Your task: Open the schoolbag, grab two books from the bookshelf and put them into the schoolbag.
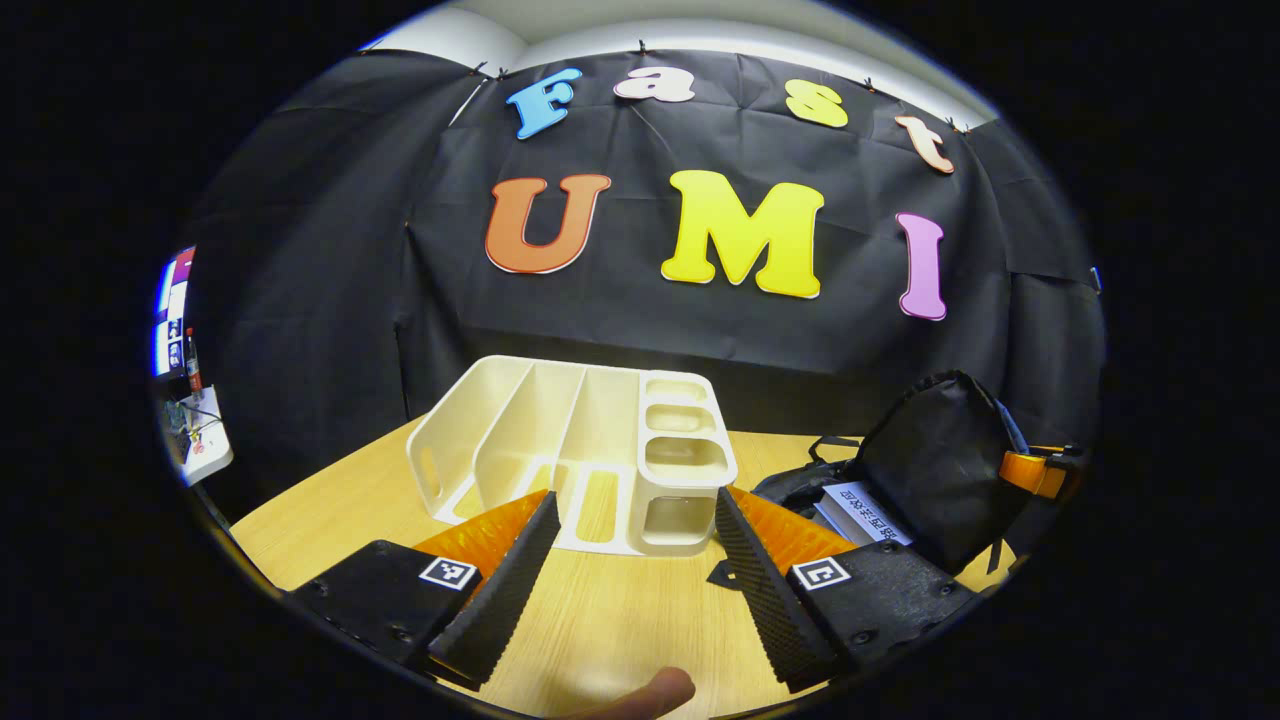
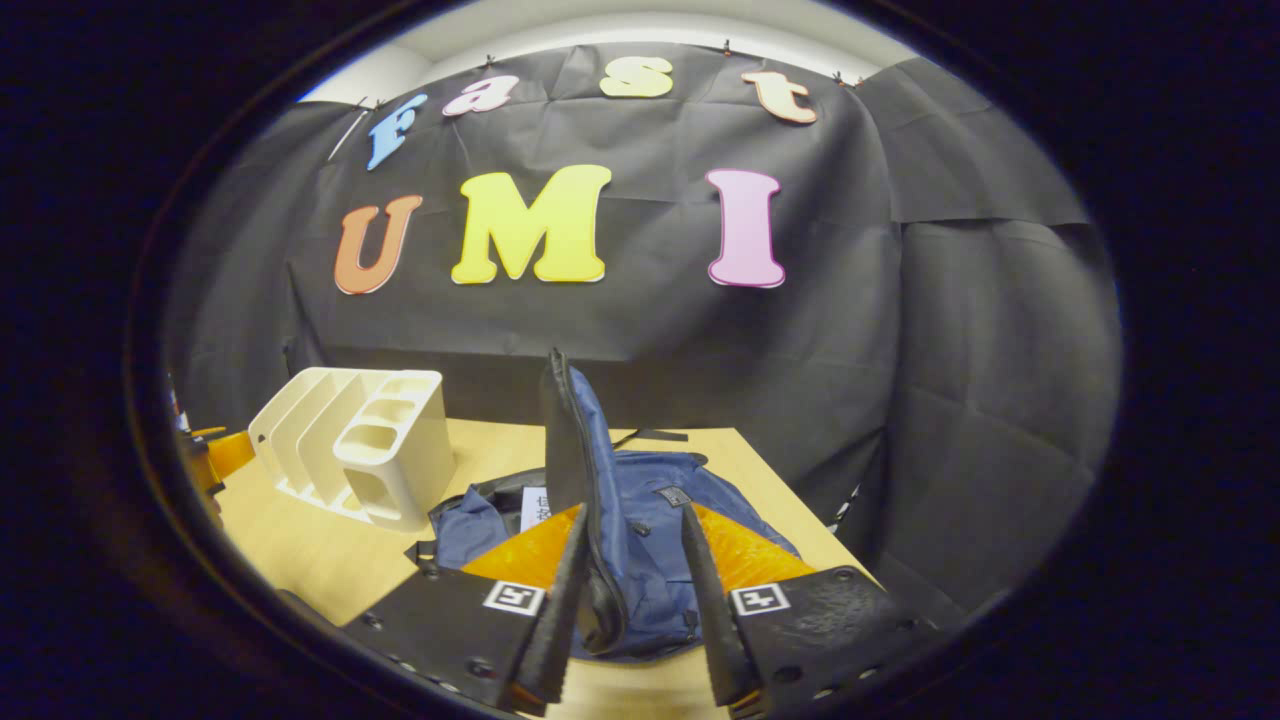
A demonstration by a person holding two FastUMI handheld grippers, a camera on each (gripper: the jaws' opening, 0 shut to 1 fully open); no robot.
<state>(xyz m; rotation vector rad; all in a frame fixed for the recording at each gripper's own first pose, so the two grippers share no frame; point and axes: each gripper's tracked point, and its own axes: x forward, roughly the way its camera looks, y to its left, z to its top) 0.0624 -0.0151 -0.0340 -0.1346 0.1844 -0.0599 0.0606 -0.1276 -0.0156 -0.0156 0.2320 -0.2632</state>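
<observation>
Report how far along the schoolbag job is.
Done, apparently: the schoolbag is open, a book lies inside it, and the bookshelf slots look empty. In hand: the right gripper holds the flap up; the left gripper is open. A second book cannot be confirmed.

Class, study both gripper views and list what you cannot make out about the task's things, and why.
- Schoolbag interior, right gripper view: hidden behind the raised flap.
- Books in the bag, left gripper view: their number is unclear; the flap covers most.
- Right gripper: whether both fingers press the flap is unclear.
- Bookshelf slots: far ends hidden by dividers.
</observation>
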